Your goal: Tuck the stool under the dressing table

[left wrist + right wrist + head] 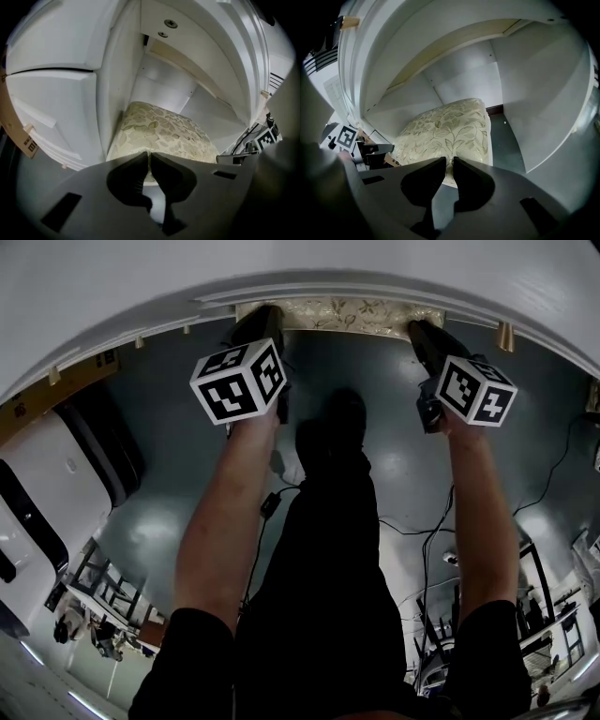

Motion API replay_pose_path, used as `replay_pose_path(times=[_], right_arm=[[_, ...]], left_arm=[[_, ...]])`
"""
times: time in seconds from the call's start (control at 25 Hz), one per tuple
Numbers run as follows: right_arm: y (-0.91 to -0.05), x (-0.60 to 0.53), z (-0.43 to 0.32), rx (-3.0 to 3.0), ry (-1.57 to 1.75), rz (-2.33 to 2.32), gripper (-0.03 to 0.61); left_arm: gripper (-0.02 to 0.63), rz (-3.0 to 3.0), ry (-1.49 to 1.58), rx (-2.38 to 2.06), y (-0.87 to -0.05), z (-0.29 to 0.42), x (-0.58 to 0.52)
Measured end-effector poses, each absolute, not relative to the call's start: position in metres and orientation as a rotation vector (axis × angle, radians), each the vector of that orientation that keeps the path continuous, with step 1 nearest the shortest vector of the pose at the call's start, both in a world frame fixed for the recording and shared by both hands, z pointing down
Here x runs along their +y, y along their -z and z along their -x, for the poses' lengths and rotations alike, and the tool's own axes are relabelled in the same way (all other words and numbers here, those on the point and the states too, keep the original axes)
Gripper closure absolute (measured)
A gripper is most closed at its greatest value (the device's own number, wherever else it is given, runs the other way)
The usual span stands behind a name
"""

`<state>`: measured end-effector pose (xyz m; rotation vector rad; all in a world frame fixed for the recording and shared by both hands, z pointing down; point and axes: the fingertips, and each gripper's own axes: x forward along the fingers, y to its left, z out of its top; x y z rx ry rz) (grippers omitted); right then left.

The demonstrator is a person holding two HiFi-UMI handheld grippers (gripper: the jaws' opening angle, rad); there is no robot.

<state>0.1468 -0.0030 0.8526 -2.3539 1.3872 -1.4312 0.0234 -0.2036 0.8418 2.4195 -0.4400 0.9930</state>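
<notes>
Left hand-held gripper [149, 153] (closed), seemingly touching stool [164, 133] edge, under dressing table [56, 98]

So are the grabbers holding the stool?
No clear hold: left gripper and right gripper are shut, tips at the near edge of the stool cushion.

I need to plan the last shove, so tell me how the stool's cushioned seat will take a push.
The stool seat looks puffy, so it will probably dent under the left gripper and right gripper before moving. With one gripper near each end of its edge, it should slide straight rather than twist. The smooth floor likely adds little drag.
</notes>
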Motion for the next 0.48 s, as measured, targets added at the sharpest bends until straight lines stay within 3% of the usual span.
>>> replay_pose_path(times=[0.48], right_arm=[[-0.855,-0.017,-0.168,1.324,1.26,2.471,0.511]], left_arm=[[0.586,-2.46,-0.96,-0.425,-0.844,-0.041,-0.216]])
